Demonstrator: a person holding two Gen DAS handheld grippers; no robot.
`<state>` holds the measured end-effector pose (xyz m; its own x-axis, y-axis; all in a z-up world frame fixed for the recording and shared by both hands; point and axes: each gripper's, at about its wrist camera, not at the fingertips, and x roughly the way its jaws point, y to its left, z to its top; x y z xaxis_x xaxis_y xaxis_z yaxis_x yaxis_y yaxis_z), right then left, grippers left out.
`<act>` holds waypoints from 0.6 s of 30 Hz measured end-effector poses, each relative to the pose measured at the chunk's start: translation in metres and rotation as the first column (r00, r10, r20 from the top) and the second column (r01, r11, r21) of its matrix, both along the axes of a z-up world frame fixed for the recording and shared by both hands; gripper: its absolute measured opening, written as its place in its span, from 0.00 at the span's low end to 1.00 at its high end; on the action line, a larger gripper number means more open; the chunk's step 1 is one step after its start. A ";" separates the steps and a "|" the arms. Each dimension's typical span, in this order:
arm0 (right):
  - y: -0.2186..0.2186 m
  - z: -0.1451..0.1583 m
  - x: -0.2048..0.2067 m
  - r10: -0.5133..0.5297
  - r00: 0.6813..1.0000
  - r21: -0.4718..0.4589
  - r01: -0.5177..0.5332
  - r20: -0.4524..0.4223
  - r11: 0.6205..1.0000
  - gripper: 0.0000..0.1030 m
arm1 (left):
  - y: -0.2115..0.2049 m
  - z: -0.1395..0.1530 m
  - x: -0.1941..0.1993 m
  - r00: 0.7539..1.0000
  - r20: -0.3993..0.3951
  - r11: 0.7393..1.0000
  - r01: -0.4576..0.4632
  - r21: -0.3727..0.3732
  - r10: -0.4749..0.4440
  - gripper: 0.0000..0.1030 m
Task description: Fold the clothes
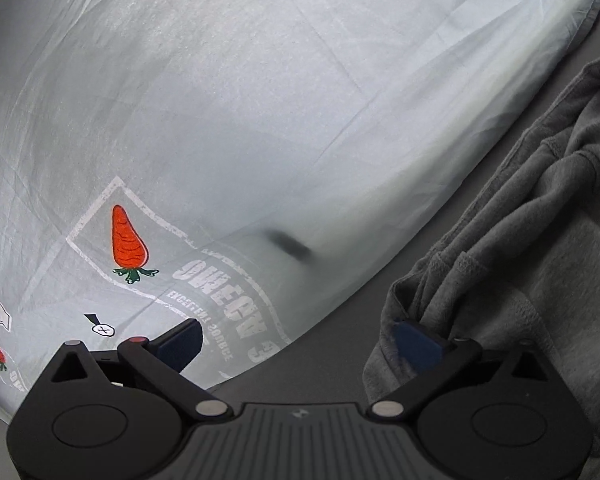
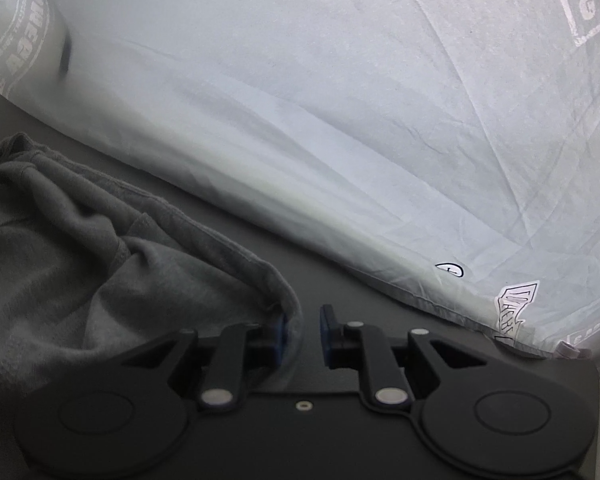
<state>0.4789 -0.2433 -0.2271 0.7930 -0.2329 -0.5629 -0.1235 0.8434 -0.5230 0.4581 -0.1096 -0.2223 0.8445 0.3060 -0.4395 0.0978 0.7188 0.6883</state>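
Note:
A grey fleece garment [image 1: 520, 240] lies bunched on the dark grey surface at the right of the left wrist view; it also shows at the left of the right wrist view [image 2: 80, 240]. My left gripper [image 1: 300, 340] is wide open; its right finger [image 1: 416, 344] touches the garment's edge and its left finger [image 1: 180, 344] is over the sheet. My right gripper [image 2: 304, 332] is partly open with a fold of the garment's hem draped over its left finger [image 2: 278, 330]. Nothing is clamped in the narrow gap.
A pale printed sheet [image 1: 240, 120] with an orange carrot picture [image 1: 128, 244] and lettering covers the area beyond the garment, also in the right wrist view [image 2: 360, 120]. A strip of bare dark grey surface [image 1: 340, 328] runs between sheet and garment.

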 end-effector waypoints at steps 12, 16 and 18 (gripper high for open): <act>-0.004 0.001 -0.007 -0.006 1.000 -0.001 0.007 0.012 1.000 0.21 | 0.016 0.003 0.012 0.996 -0.049 0.996 -0.073 -0.046 0.071 1.00; -0.004 0.008 -0.013 0.004 0.998 -0.037 -0.002 0.063 0.999 0.21 | 0.006 -0.008 0.007 0.996 0.089 0.992 -0.034 0.124 0.023 1.00; -0.005 0.012 -0.013 0.002 0.996 -0.041 0.002 0.085 0.999 0.21 | 0.006 -0.010 0.017 0.992 0.126 0.981 -0.053 0.187 0.030 1.00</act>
